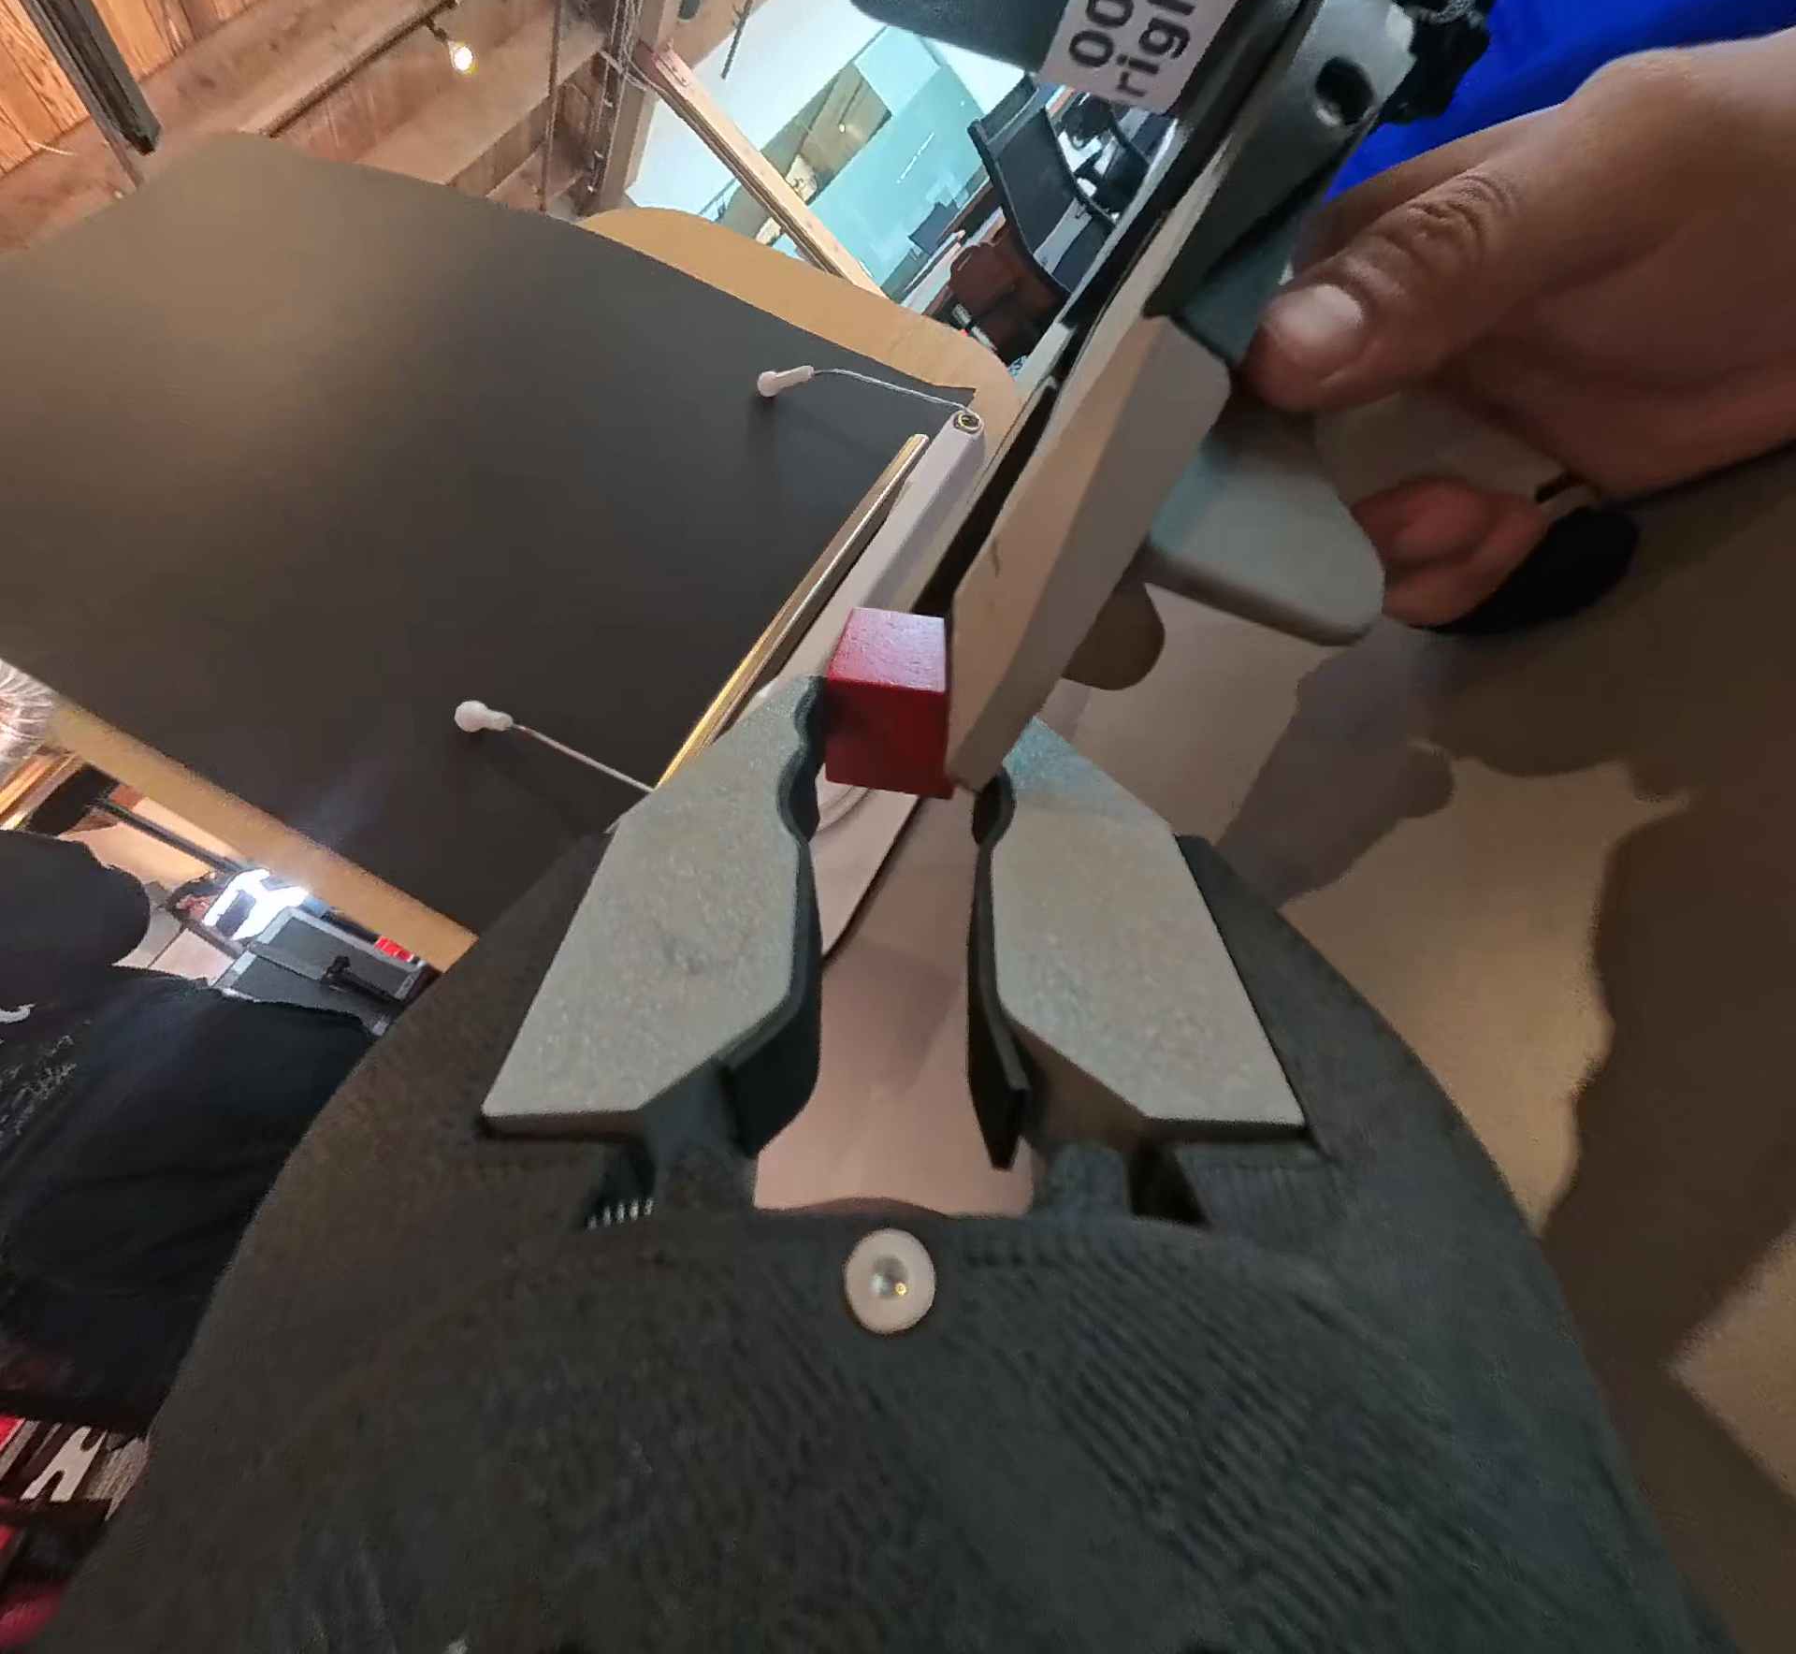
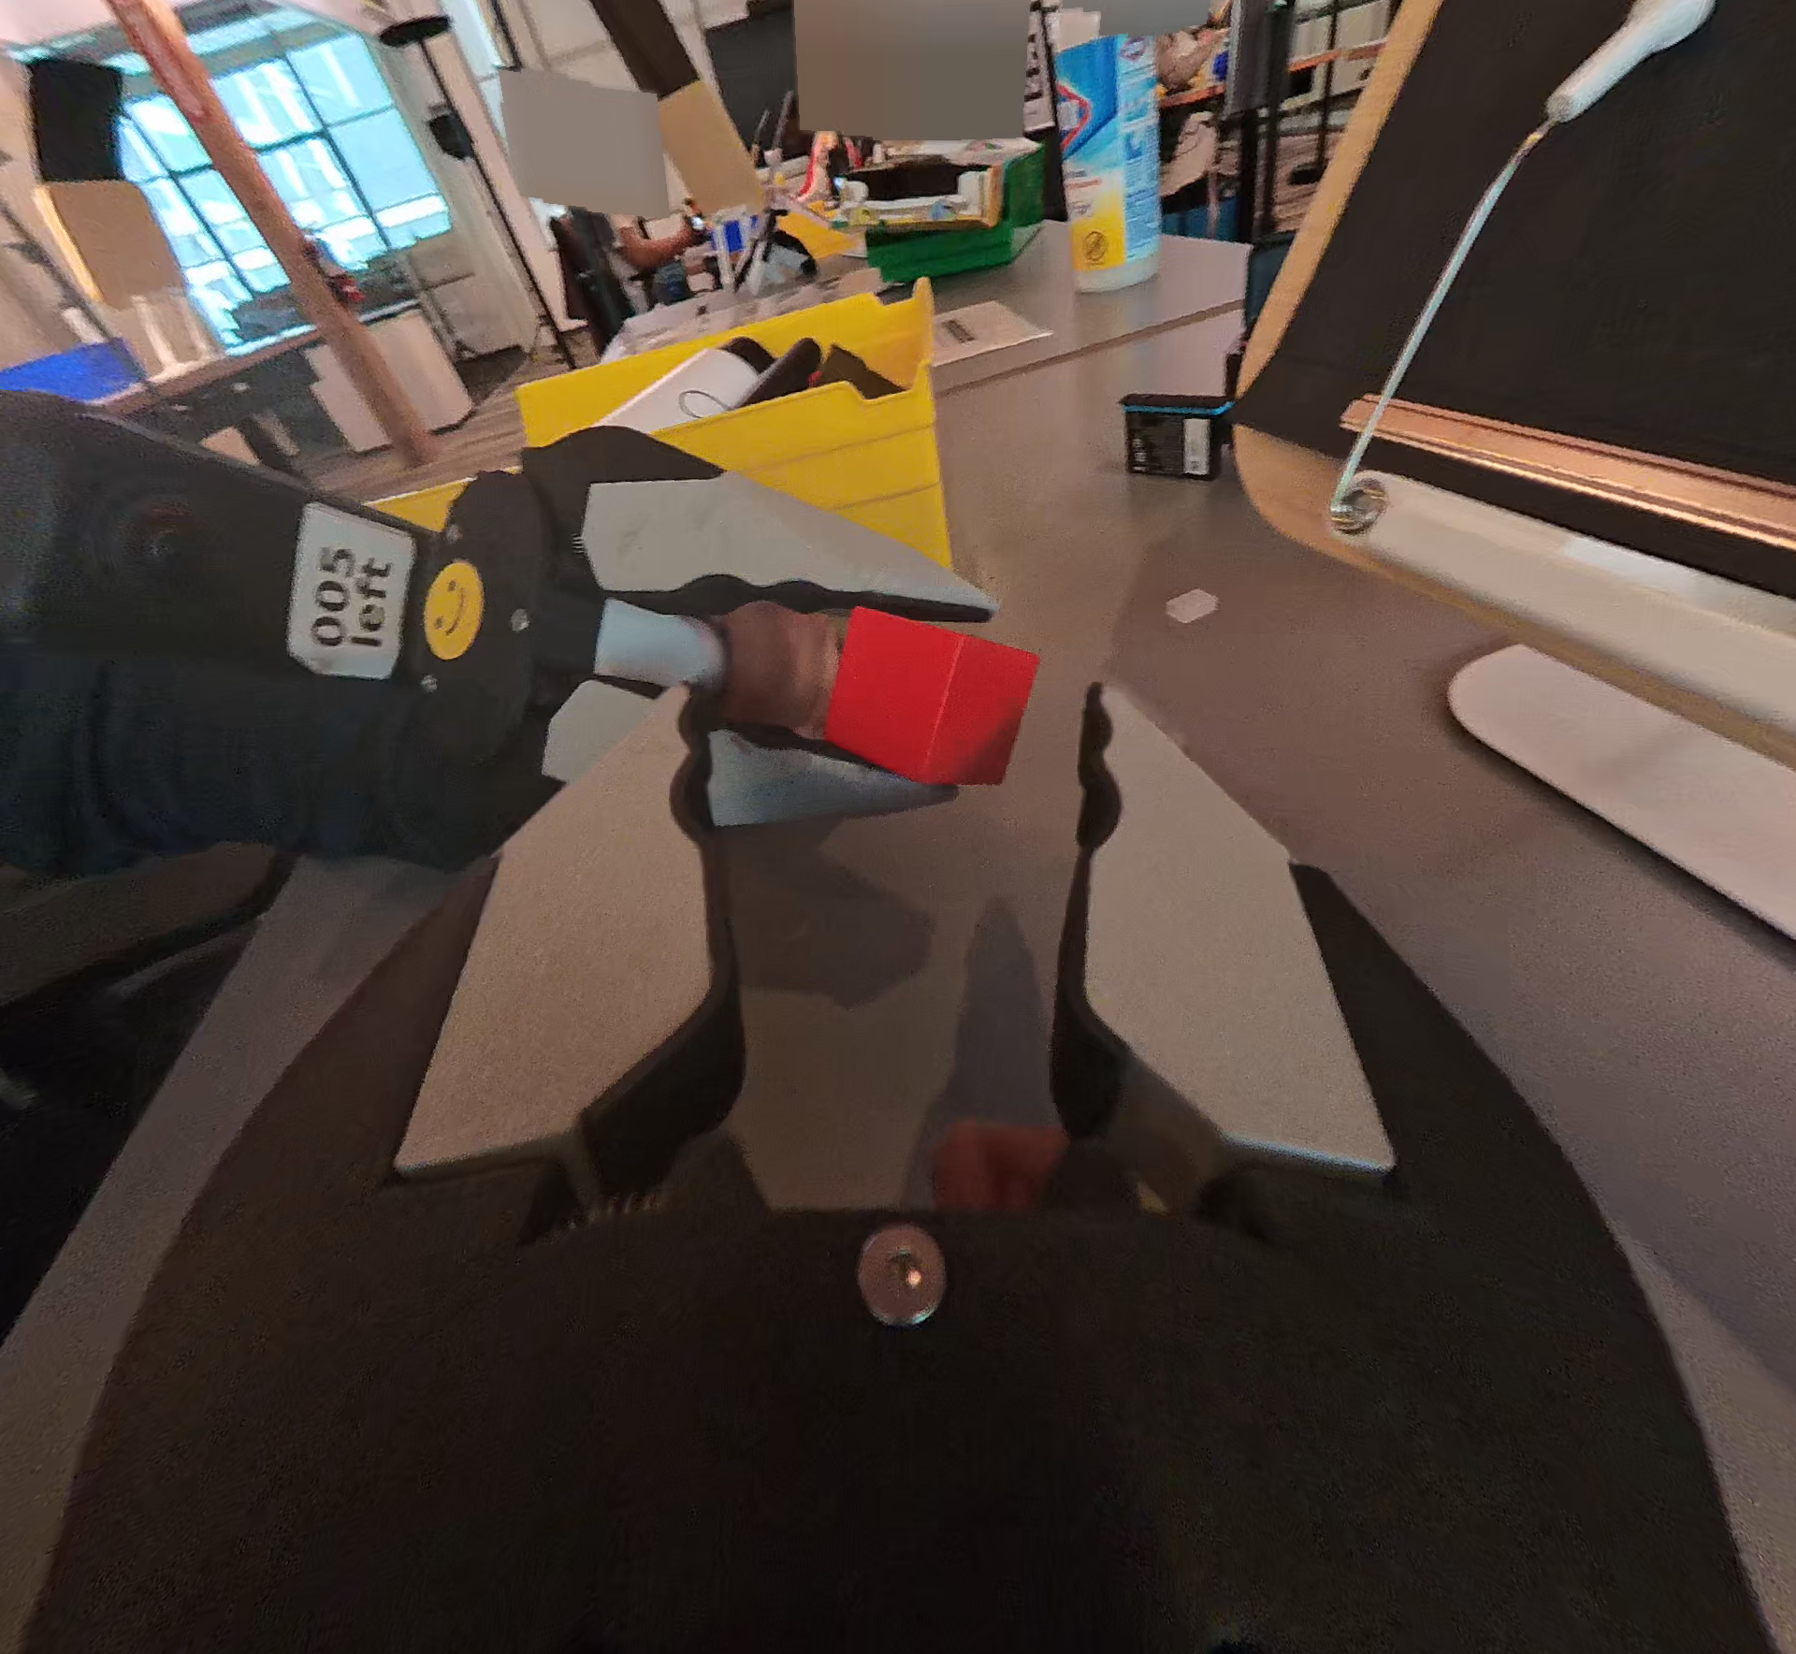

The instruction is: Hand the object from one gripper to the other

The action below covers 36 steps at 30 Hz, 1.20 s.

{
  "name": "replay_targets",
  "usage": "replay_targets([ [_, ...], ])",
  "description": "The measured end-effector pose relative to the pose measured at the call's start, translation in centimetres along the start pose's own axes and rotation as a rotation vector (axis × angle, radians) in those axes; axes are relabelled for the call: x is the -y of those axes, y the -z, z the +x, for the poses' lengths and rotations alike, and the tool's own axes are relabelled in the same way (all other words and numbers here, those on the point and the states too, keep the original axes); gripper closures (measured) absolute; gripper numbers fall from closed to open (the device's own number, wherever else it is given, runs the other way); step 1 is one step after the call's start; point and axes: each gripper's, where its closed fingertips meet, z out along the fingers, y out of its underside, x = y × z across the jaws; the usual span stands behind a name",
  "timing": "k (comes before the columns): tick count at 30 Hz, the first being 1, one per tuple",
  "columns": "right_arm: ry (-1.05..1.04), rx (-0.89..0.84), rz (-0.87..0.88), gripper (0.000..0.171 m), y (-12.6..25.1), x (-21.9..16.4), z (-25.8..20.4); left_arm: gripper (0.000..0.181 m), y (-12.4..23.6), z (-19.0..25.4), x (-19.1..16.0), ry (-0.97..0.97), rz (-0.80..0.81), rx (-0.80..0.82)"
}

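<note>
Plainly the red cube (image 2: 928, 696), pinched at the left gripper's (image 2: 957, 699) tips above the desk (image 2: 1263, 830), looks light, rigid and smooth, so the wide-spread right gripper (image 2: 894, 733) should clamp its free flat faces.

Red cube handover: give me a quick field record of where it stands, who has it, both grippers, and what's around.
cube: red cube, held in the air above the grey table
holder: left gripper, shut on the cube, one finger above and one below
receiver: right gripper, open, fingers either side of the cube, not yet closed
contact: one right finger looks against the cube's side in the left wrist view; uncertain
handover: not complete
nearby: yellow bin behind; black board on the right
</note>
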Motion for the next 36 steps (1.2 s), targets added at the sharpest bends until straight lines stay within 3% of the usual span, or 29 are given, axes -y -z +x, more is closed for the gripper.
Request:
replay_targets([
  [11, -0.047, 0.036, 0.001, 0.131, 1.3, -0.1, -1.2, 0.155, 0.2, 2.4, 2.2, -0.095, 0.079, -0.070],
  [20, -0.033, 0.014, -0.059, 0.132, 1.2, -0.6, -1.2, 0.155, 0.4, 2.7, 1.9, -0.120, 0.065, -0.074],
  [36, 0.155, -0.356, -0.094, 0.133, 3.4, 0.4, 3.2, 0.159, -0.2, 2.6, -1.1, 0.076, -0.089, -0.114],
])
